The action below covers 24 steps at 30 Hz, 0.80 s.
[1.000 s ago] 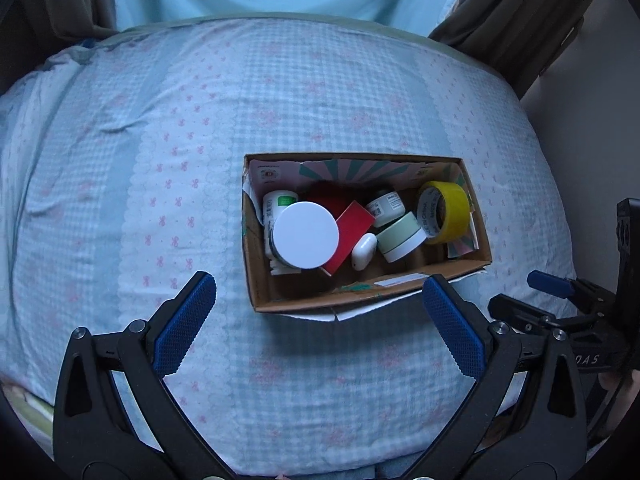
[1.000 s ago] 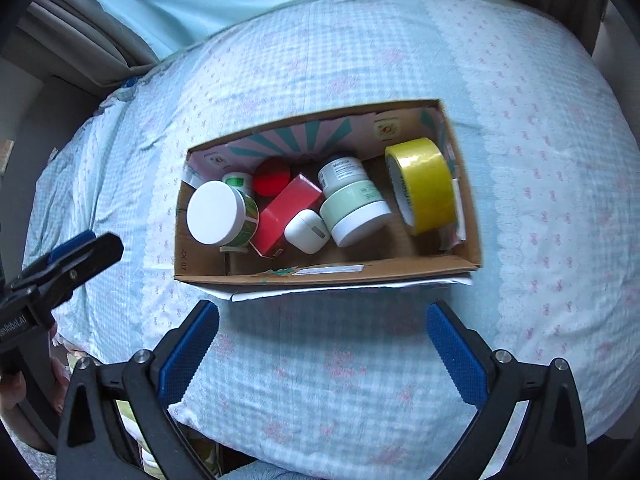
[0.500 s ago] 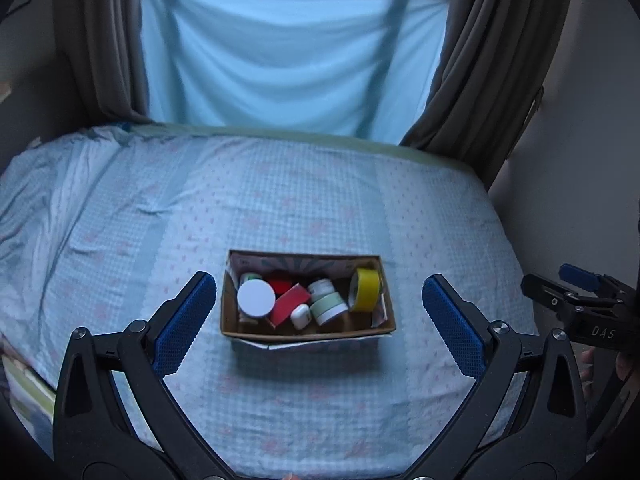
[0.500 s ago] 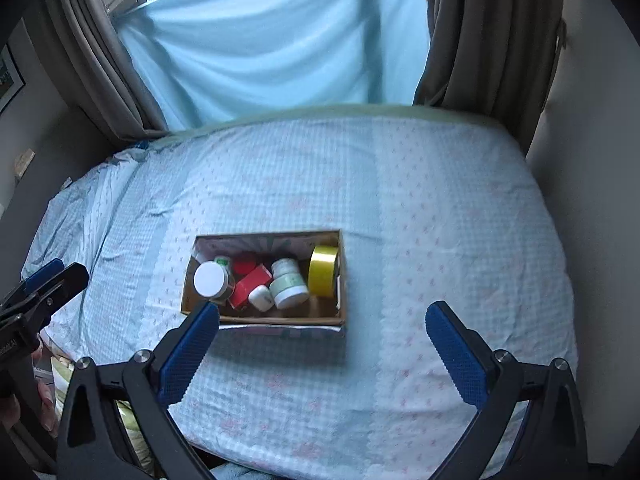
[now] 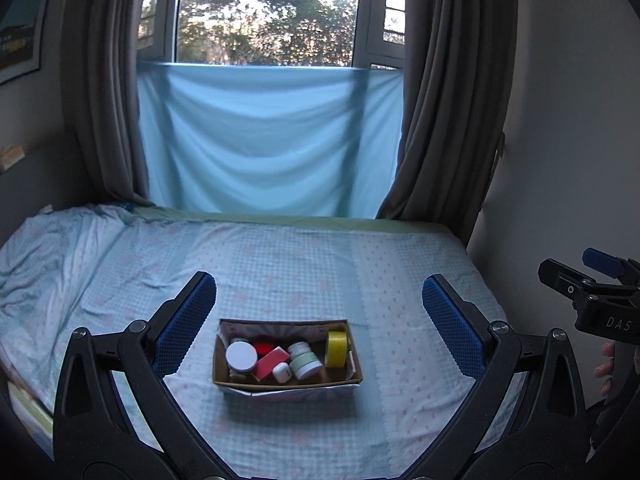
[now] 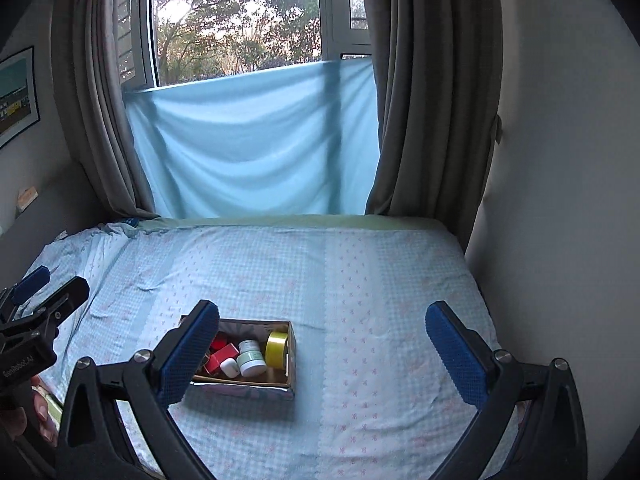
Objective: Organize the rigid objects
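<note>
A cardboard box (image 5: 288, 385) (image 6: 291, 360) sits on the bed, holding a yellow tape roll (image 5: 337, 348) (image 6: 277, 344), a red block (image 5: 272, 362) (image 6: 221, 356), a white-lidded jar (image 5: 241, 356), pale green jars (image 5: 305, 363) (image 6: 252, 360) and a small white case (image 5: 281, 373) (image 6: 229, 367). My left gripper (image 5: 320, 324) is open, empty, well back from and above the box. My right gripper (image 6: 324, 344) is open and empty too, its left finger covering the box's left end. Each gripper shows at the other view's edge, the right gripper (image 5: 588, 280) and the left gripper (image 6: 44, 292).
The bed (image 5: 320, 264) has a pale blue checked sheet. A blue cloth (image 5: 260, 140) hangs over the window, flanked by grey curtains (image 5: 448, 120). A wall (image 5: 580, 140) borders the bed on the right. Fingers of a hand (image 6: 24, 416) hold the left tool.
Both grippers have pulled far back and up from the box, which now looks small. The window and curtains have come into view. The box's contents are unchanged.
</note>
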Motion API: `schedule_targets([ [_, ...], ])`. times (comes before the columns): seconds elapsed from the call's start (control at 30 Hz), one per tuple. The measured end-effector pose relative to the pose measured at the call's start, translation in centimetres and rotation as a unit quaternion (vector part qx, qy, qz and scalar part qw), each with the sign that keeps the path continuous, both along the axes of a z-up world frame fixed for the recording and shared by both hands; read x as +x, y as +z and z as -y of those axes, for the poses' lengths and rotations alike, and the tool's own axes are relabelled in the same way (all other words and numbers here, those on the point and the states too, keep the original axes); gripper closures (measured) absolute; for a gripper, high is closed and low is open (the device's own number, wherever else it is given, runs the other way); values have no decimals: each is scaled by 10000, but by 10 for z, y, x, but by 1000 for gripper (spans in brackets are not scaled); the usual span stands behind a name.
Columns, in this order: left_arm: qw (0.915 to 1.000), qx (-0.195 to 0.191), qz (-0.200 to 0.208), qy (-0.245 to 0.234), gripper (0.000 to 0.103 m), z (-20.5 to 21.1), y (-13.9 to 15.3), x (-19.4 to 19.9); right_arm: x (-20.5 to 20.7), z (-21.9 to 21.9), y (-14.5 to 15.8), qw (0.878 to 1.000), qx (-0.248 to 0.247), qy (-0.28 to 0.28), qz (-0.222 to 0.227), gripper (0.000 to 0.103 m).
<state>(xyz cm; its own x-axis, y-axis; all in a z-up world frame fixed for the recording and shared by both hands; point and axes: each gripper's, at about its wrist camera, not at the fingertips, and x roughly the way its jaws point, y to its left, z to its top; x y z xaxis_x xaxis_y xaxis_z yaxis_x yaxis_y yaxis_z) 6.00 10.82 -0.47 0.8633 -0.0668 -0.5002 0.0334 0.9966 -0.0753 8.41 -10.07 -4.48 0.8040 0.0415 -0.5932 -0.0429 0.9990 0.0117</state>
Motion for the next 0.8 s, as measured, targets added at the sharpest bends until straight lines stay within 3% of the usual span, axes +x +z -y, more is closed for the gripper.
schedule_targets([
  [0.2,9999,-30,104,-41,0,7,4,-8,-12,10,8,9995,-112,-156,254,0],
  [0.33,9996,157,212,-42,0,14,7,-14,-19,13,13,9992,-114,-177,337,0],
  [0.8,9989,327,326,-52,0,26,9,-18,-27,14,16,9989,-69,-166,434,0],
])
